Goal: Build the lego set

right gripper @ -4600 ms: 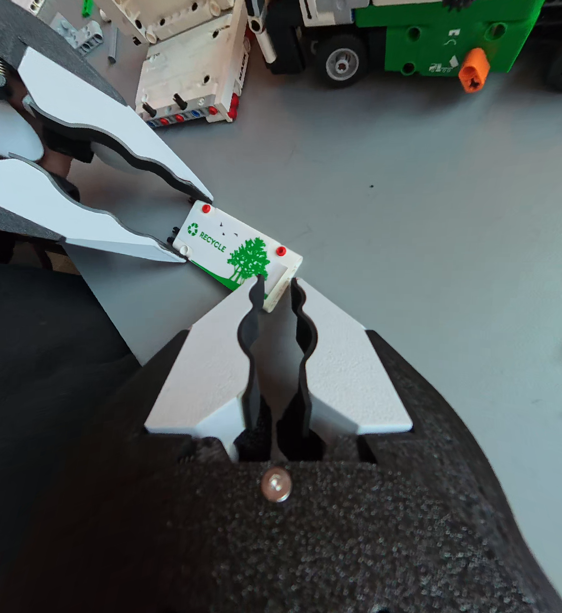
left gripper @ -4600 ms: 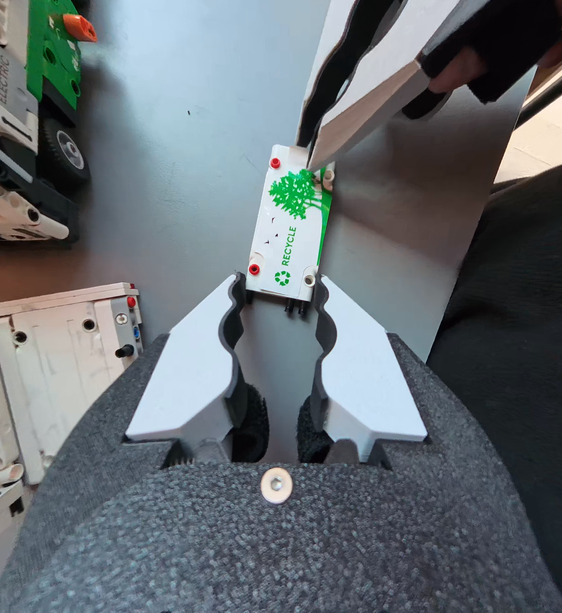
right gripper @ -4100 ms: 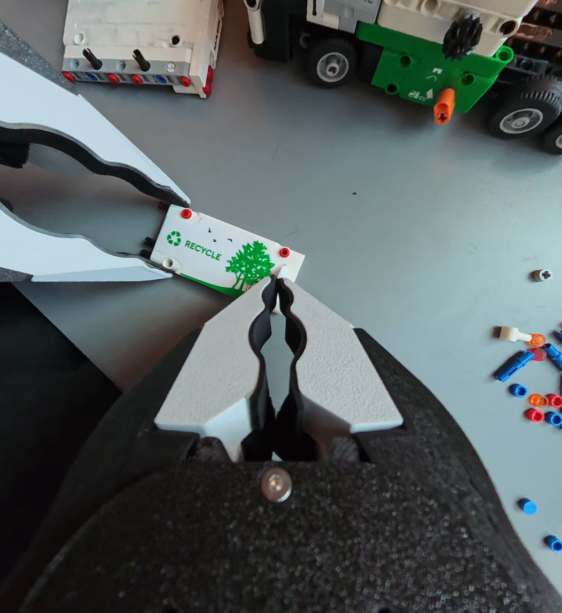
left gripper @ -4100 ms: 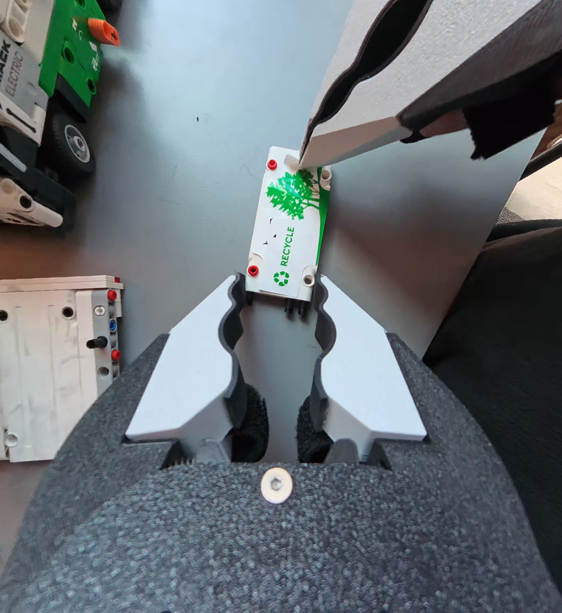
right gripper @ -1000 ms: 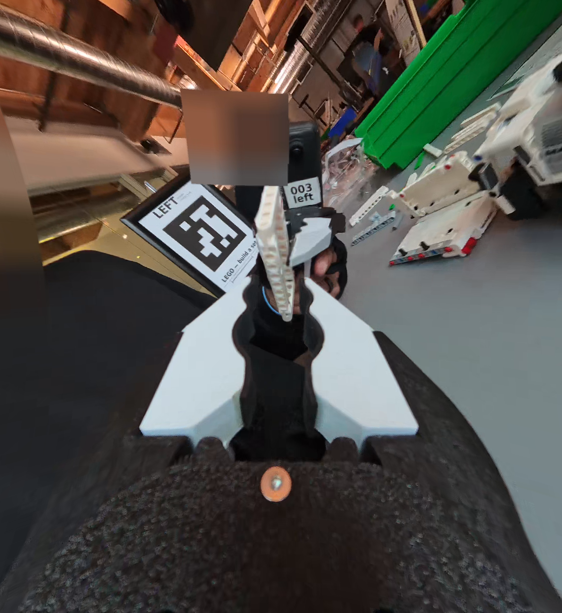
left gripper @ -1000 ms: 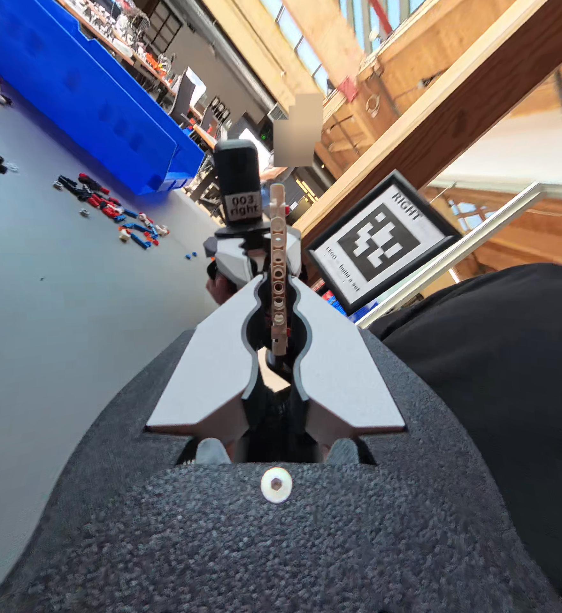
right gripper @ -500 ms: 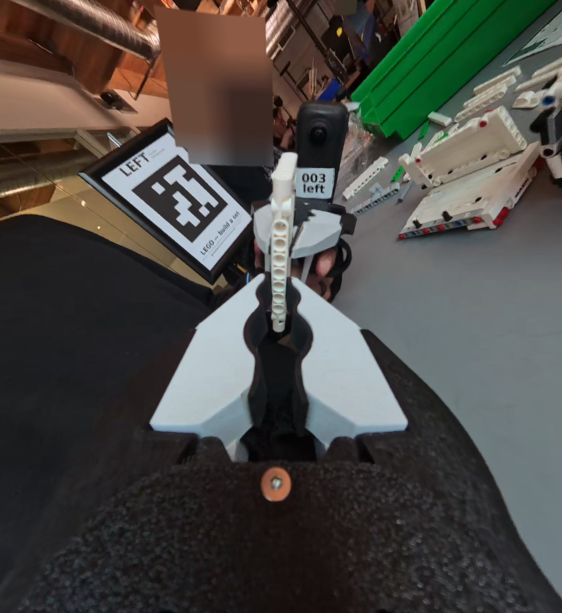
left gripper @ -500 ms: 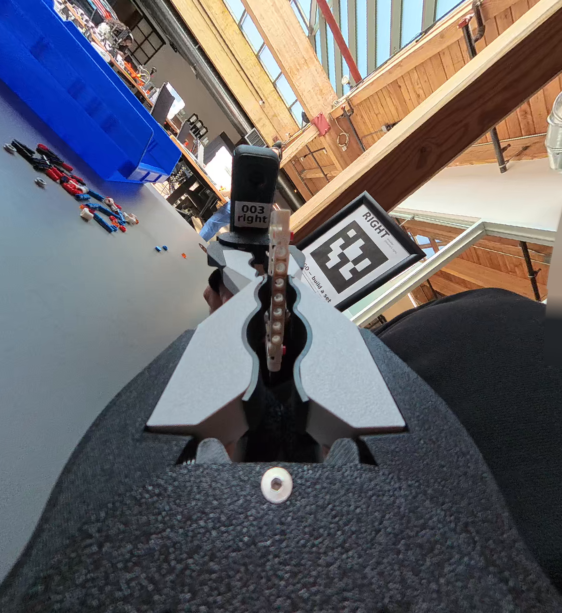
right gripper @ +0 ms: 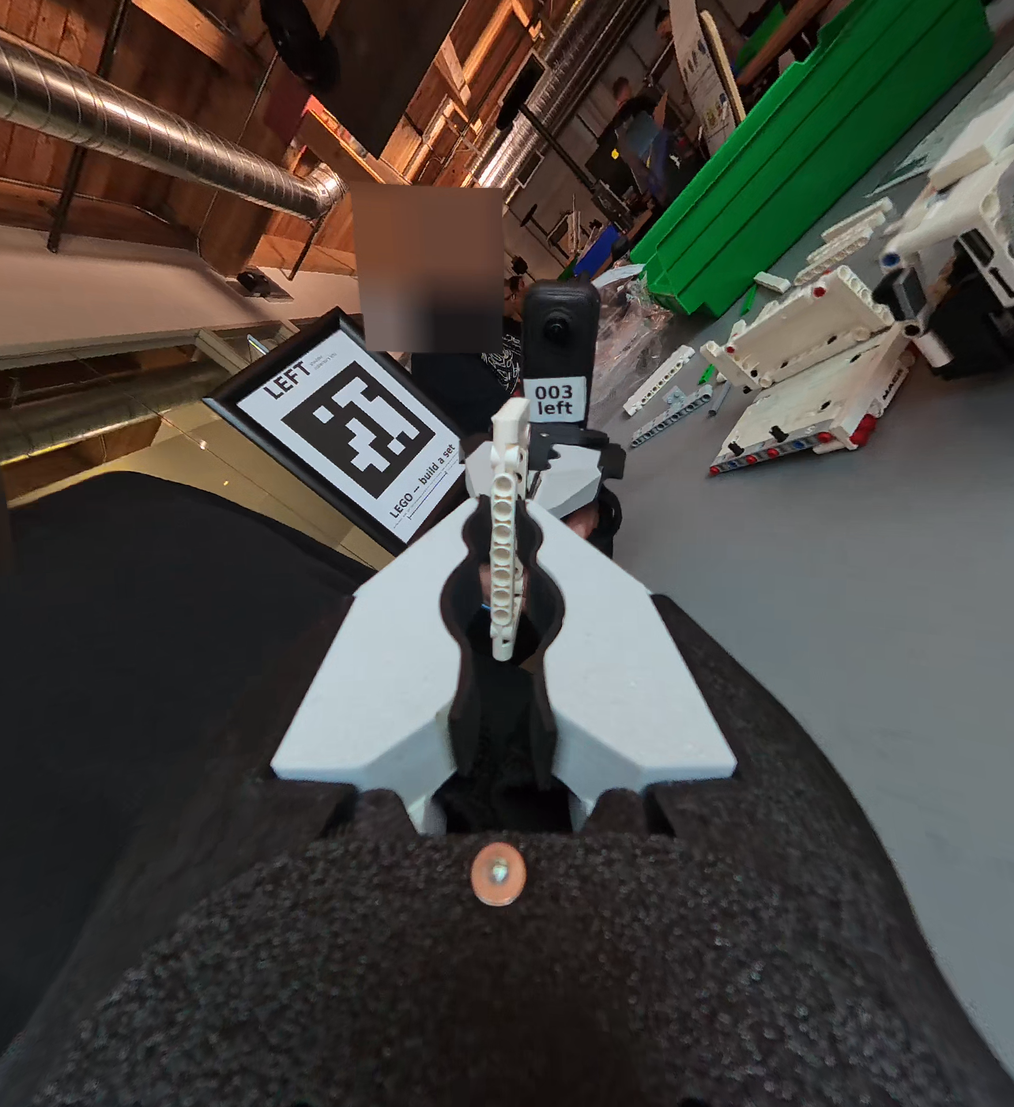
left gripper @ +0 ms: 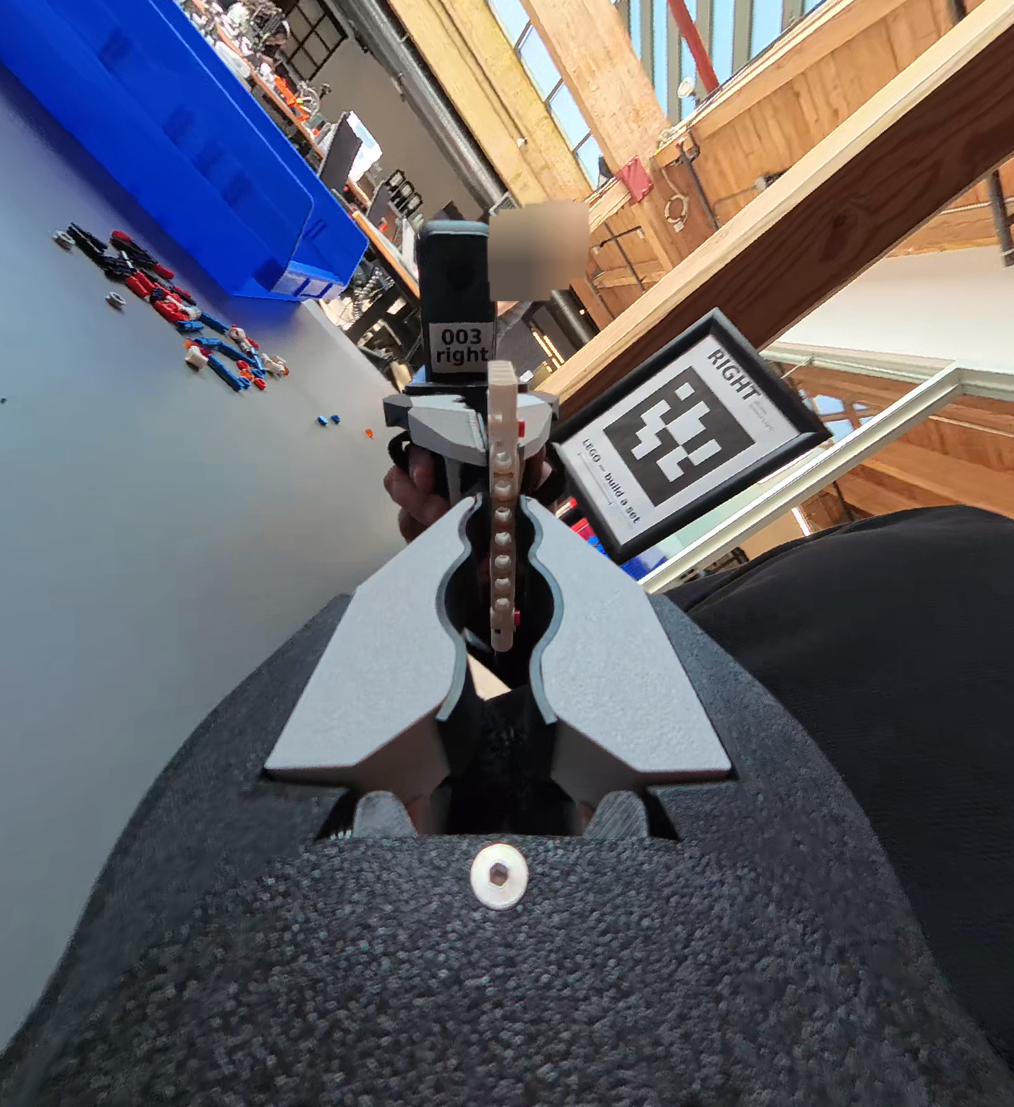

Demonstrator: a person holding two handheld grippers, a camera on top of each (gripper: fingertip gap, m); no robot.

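Both grippers, left (left gripper: 499, 509) and right (right gripper: 501, 509), face each other, jaws clamped on 1 flat white plastic brick panel (left gripper: 502, 503), sharing its weight.

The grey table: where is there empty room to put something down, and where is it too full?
Free: the wide grey table stretch between the white panel assembly and the grippers, and the patch below the scattered small pieces. Crowded: near the green bin with the white truck, and beside the blue bin.
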